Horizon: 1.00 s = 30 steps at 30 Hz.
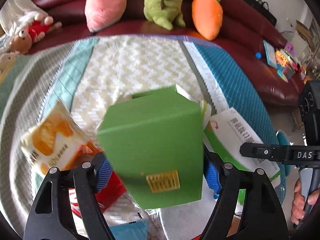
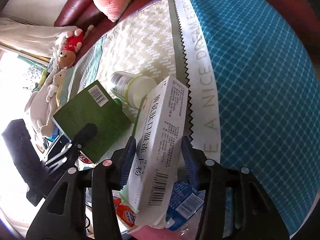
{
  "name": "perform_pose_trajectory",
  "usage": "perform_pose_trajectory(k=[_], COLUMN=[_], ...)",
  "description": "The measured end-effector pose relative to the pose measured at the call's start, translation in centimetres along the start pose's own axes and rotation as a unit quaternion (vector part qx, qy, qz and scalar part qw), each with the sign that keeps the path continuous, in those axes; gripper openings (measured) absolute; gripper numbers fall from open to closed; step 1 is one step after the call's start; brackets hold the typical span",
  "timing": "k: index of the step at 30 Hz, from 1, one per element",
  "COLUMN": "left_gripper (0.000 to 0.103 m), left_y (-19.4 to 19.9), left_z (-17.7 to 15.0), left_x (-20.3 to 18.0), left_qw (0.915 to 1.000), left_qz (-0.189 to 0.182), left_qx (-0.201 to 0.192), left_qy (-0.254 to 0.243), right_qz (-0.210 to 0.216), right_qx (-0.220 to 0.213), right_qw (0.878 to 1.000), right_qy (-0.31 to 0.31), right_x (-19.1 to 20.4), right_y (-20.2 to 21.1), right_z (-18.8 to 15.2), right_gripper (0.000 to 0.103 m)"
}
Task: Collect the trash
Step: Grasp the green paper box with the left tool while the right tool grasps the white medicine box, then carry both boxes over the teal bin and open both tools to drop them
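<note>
Surroundings: three plush toys (image 1: 162,2) at twelve o'clock on sofa (image 1: 250,26).
Left gripper (image 1: 158,172): fingers clamped on one green box (image 1: 152,140).
Right gripper (image 2: 158,160): fingers clamped on one white box (image 2: 160,140).

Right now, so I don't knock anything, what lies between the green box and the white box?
A white cup with a green rim, on its side, lies between the green box and the white box; the right wrist view shows it.

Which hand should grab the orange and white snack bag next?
Left, probably. The snack bag lies right beside the left tool, and the right wrist view doesn't show it. But the left tool has the green box between its fingers, so that must go first.
</note>
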<state>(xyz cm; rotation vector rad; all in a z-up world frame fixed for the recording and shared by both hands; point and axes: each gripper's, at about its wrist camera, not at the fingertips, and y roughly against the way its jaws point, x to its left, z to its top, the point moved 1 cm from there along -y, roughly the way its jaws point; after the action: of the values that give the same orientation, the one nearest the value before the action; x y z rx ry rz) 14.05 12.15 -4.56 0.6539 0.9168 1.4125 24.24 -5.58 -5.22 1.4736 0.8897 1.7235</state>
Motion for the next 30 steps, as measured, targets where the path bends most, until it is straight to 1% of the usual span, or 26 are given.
perform_pose_trajectory(k=[2,5,7,9,13,17,20,21,25,27,30], left_gripper=[0.064,0.063,0.063,0.063,0.063,0.063,0.063,0.063,0.063,0.063,0.063], left_y=[0.0,1.2,2.5,4.6,7.9,9.3,9.6,9.5,8.7,7.9,6.7], left_z=[-0.4,-0.5,-0.3,0.1,0.8,1.0,0.9,0.7,0.0,-0.4,-1.1], left_x=[0.1,0.0,-0.2,-0.4,-1.8,-3.8,-6.0,-6.9,-11.8,-14.5,-19.6], left_qw=[0.9999,0.9999,0.9997,0.9989,0.9967,0.9955,0.9956,0.9955,0.9933,0.9914,0.9857], left_qz=[-0.015,0.003,0.0,-0.003,-0.007,-0.004,-0.024,-0.032,-0.066,-0.087,-0.117], left_qx=[0.001,-0.012,-0.023,-0.045,-0.08,-0.094,-0.086,-0.082,-0.064,-0.051,-0.032], left_qy=[0.007,0.005,0.008,0.009,0.0,-0.016,-0.027,-0.036,-0.069,-0.084,-0.117], right_qz=[0.002,0.006,0.008,0.008,0.016,0.016,0.004,-0.004,-0.017,-0.024,-0.04], right_qx=[0.006,-0.003,-0.019,-0.038,-0.065,-0.09,-0.118,-0.134,-0.173,-0.199,-0.241], right_qw=[1.0,1.0,0.999,0.998,0.997,0.995,0.992,0.991,0.985,0.979,0.967], right_qy=[-0.003,0.012,0.028,0.041,0.045,0.047,0.039,0.03,-0.007,-0.03,-0.074], right_x=[0.1,1.0,2.0,2.8,2.7,2.2,0.9,-0.1,-4.0,-6.4,-10.8], right_y=[-0.5,-0.2,0.8,2.1,4.5,6.8,9.1,10.4,14.1,16.2,19.4], right_z=[0.0,-0.2,-0.3,-0.4,-1.1,-2.0,-2.4,-2.7,-3.8,-4.8,-7.1], right_gripper=[0.049,0.038,0.035,0.031,0.03,0.03,0.03,0.03,0.03,0.03,0.03])
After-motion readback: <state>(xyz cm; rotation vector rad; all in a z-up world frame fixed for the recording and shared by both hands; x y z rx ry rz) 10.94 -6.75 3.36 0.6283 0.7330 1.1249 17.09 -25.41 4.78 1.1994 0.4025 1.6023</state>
